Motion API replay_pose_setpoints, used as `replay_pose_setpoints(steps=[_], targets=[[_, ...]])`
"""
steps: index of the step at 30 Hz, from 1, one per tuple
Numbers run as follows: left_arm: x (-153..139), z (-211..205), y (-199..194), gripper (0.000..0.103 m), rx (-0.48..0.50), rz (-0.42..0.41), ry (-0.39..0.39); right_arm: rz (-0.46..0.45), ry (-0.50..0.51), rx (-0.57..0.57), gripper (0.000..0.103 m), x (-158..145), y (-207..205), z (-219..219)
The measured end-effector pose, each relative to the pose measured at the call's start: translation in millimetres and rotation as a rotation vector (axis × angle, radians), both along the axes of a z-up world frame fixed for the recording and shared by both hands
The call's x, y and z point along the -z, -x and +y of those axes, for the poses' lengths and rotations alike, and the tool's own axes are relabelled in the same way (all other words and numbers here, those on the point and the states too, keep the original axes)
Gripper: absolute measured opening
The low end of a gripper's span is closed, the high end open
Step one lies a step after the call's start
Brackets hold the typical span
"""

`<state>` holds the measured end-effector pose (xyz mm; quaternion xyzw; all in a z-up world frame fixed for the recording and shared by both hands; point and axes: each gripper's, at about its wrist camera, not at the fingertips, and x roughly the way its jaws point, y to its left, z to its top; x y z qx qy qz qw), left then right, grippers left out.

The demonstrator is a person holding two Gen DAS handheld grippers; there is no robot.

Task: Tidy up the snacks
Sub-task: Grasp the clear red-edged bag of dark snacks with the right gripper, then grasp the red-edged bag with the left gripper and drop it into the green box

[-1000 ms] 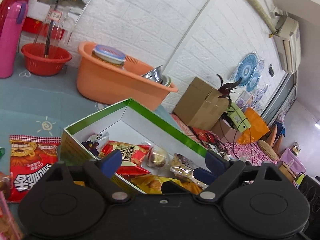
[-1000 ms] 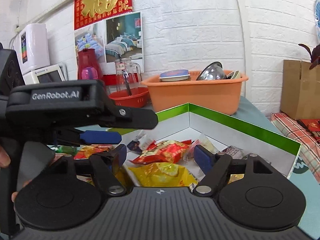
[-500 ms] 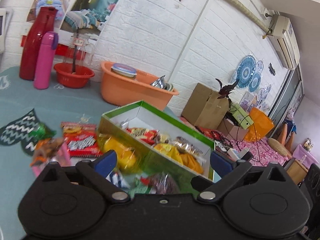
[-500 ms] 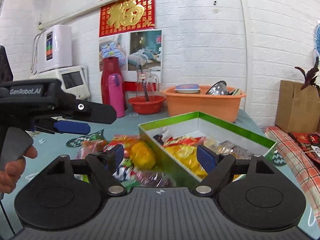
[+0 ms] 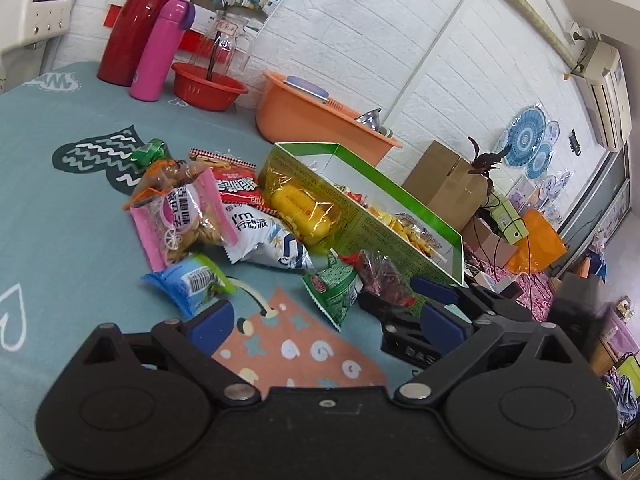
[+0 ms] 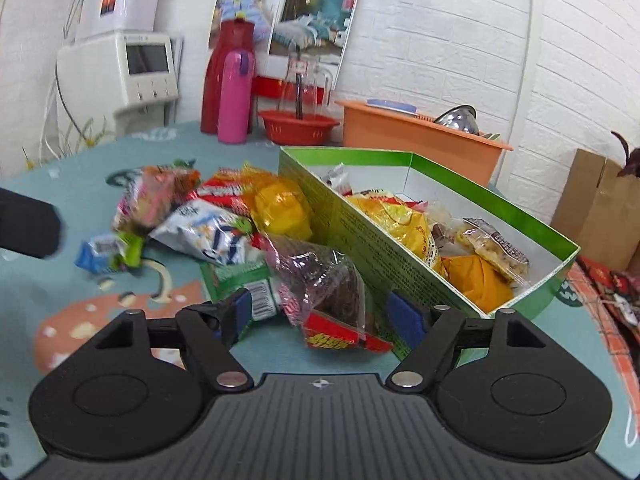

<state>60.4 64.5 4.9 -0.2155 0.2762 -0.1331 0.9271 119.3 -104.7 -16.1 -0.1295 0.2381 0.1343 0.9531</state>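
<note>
— Your right tool (image 6: 320,316) is spread wide and grips nothing. What lies between its fingers?

— You have a clear packet of dark snacks (image 6: 324,280) with a red and yellow end lying on the counter (image 6: 48,280) right between them, with no pad clearly touching it. Your left-hand pad (image 6: 240,312) sits over a green packet (image 6: 240,280); your right-hand pad sits close against the near corner of the green box (image 6: 360,240).

— And your left tool (image 5: 328,320)?

— Wide apart too, and empty. You have it over the orange mushroom print on the teal cloth, with a blue packet (image 5: 192,280) just beyond its left pad. Your right tool shows in that view as a black shape low on the right, beside the dark-snack packet.

— Where are the snacks?

— Part of them already lie in the green box: yellow bags, an orange one, a clear-wrapped biscuit bar (image 6: 496,248). You still have a heap loose on the counter beside the box's long wall: a yellow bag (image 5: 304,208) leaning on that wall, a white and blue bag (image 5: 268,236), a red packet (image 5: 236,188), a pink-edged bag of biscuits (image 5: 184,216).

— What stands around you?

— Behind the box, an orange basin (image 6: 416,132), a red bowl (image 6: 300,128), a pink flask (image 6: 236,96) and a red jug (image 6: 228,68) by the wall.
</note>
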Motion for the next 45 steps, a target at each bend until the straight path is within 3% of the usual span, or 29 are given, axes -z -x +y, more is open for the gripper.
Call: replay_pose_setpoints(steps=[1, 2, 6, 8, 11, 12, 13, 14, 17, 21, 24, 26, 27, 28, 32, 35, 39, 42, 45], targets=[[0, 0, 1, 0.103, 0.002, 0.000, -0.001, 0.008, 0.030, 0.010, 0.078, 4, -4, 1], [1, 0, 1, 0.103, 0.004, 0.000, -0.001, 0.012, 0.047, 0.025, 0.071, 6, -5, 1], [6, -4, 0, 0.103, 0.047, 0.014, 0.029, 0.005, 0.023, -0.041, 0.064, -2, 21, -3], [10, -8, -2, 0.103, 0.070, 0.025, 0.039, 0.016, 0.032, -0.128, 0.064, -2, 42, -1], [18, -16, -5, 0.103, 0.099, 0.054, 0.049, -0.004, 0.133, -0.231, 0.072, 3, 79, 8], [21, -18, -6, 0.103, 0.102, 0.069, 0.054, -0.006, 0.163, -0.242, 0.081, 5, 89, 10], [23, -20, -7, 0.103, 0.105, 0.075, 0.055, -0.003, 0.172, -0.236, 0.099, 7, 96, 9], [24, -22, -7, 0.103, 0.115, 0.077, 0.058, -0.001, 0.168, -0.220, 0.103, 8, 102, 7], [21, -24, -3, 0.103, 0.135, 0.077, 0.076, 0.046, 0.106, -0.165, 0.103, 6, 109, -5], [5, -21, 9, 0.103, 0.135, 0.023, 0.092, 0.160, -0.133, -0.128, 0.103, -2, 108, -29], [-6, -27, 17, 0.103, 0.223, -0.002, 0.095, 0.206, -0.266, -0.096, 0.103, -4, 106, -42], [-4, -40, 17, 0.101, 0.323, 0.019, 0.098, 0.199, -0.279, -0.074, 0.103, -4, 105, -43], [1, -46, 17, 0.093, 0.353, 0.043, 0.099, 0.197, -0.273, -0.066, 0.103, -3, 105, -43], [7, -51, 15, 0.091, 0.360, 0.067, 0.094, 0.197, -0.264, -0.060, 0.103, -2, 105, -44], [27, -53, -1, 0.091, 0.298, 0.141, 0.110, 0.202, -0.259, -0.059, 0.103, 0, 106, -48], [32, -47, -12, 0.103, 0.236, 0.146, 0.121, 0.203, -0.262, -0.061, 0.103, 0, 107, -52], [27, -46, -20, 0.103, 0.211, 0.101, 0.120, 0.206, -0.293, -0.054, 0.103, -1, 99, -54], [30, -50, -32, 0.103, 0.221, 0.117, 0.124, 0.217, -0.328, -0.050, 0.103, -1, 94, -54], [35, -53, -35, 0.093, 0.270, 0.141, 0.126, 0.215, -0.346, -0.057, 0.103, -2, 93, -53]])
